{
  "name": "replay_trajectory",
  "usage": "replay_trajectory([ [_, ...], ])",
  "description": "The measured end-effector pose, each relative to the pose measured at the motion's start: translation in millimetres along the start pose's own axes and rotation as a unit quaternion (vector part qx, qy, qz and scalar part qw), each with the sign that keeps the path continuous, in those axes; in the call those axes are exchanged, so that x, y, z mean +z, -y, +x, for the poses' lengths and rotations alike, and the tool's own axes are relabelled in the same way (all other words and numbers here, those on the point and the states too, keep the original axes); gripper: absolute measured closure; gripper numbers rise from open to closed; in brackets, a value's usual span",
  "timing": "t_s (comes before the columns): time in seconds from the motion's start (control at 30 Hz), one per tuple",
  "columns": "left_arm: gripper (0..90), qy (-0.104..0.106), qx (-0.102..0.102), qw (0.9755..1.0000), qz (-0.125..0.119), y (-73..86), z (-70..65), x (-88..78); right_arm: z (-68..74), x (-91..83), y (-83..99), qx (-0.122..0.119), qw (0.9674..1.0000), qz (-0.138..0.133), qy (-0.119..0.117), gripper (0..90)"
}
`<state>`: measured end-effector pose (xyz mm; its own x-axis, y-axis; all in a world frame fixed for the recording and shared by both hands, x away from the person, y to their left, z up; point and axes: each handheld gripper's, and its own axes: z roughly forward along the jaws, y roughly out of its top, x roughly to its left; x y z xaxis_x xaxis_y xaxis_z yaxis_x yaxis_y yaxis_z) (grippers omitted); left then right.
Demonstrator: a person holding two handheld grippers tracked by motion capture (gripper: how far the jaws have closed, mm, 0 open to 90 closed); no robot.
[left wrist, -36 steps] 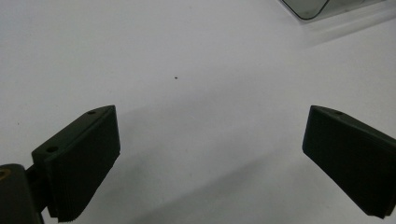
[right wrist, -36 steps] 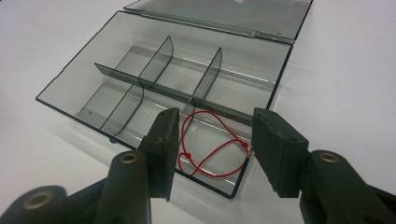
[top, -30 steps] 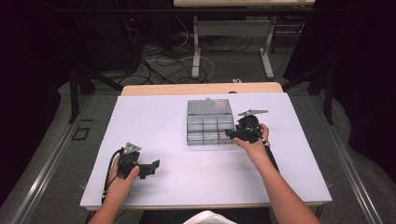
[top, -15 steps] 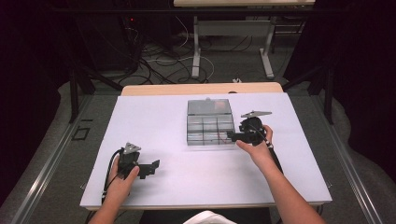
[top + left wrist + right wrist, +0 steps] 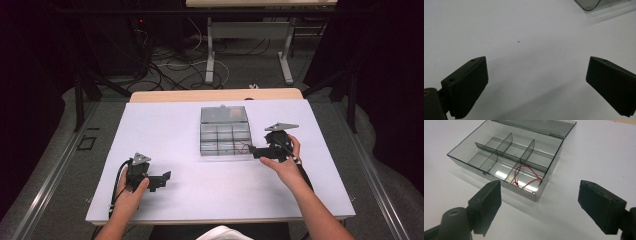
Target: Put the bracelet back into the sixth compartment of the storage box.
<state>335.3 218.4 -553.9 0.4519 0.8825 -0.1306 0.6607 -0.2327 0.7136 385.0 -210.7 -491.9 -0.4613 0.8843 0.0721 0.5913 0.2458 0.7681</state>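
Note:
A clear plastic compartment box [image 5: 225,154] [image 5: 469,167] sits in the middle of the white table, its lid [image 5: 224,114] folded back. A loop of thin red thread [image 5: 526,176] [image 5: 243,146] lies in its near right compartment; the other compartments look empty. My right gripper [image 5: 254,151] [image 5: 539,205] hovers just off the box's near right corner. Its jaws have just been opening and stand wide, with nothing between them. My left gripper [image 5: 162,179] [image 5: 536,85] rests open on the bare table at the front left, far from the box.
The white table top [image 5: 190,125] stretches wide around the box. A corner of the box [image 5: 591,5] peeks into the left gripper view. Past the far edge are dark floor, cables and another table's legs [image 5: 210,50].
My right gripper has drawn back from over the box's right side, to the right and toward the person, and its jaws have spread wider. The left hand has kept still.

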Motion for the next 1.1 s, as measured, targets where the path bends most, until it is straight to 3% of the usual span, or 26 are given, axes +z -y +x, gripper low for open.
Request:
replay_trajectory([
  [0.23, 4.4, -0.002, 0.002, 1.0000, -0.003, 0.0, 0.3, -0.1, -5.2, -9.2, 9.6, -0.006, 0.9999, 0.001, 0.015, 14.7],
  [0.57, 4.4, -0.002, 0.002, 1.0000, -0.003, 0.1, 0.4, -0.7, -19.4, -21.6, 22.5, 0.006, 0.9996, -0.014, 0.024, 0.0],
  [1.1, 4.4, -0.004, 0.005, 1.0000, -0.003, -0.1, 0.8, -1.4, -46.9, -39.5, 46.2, 0.037, 0.9984, -0.023, 0.035, 0.0],
])
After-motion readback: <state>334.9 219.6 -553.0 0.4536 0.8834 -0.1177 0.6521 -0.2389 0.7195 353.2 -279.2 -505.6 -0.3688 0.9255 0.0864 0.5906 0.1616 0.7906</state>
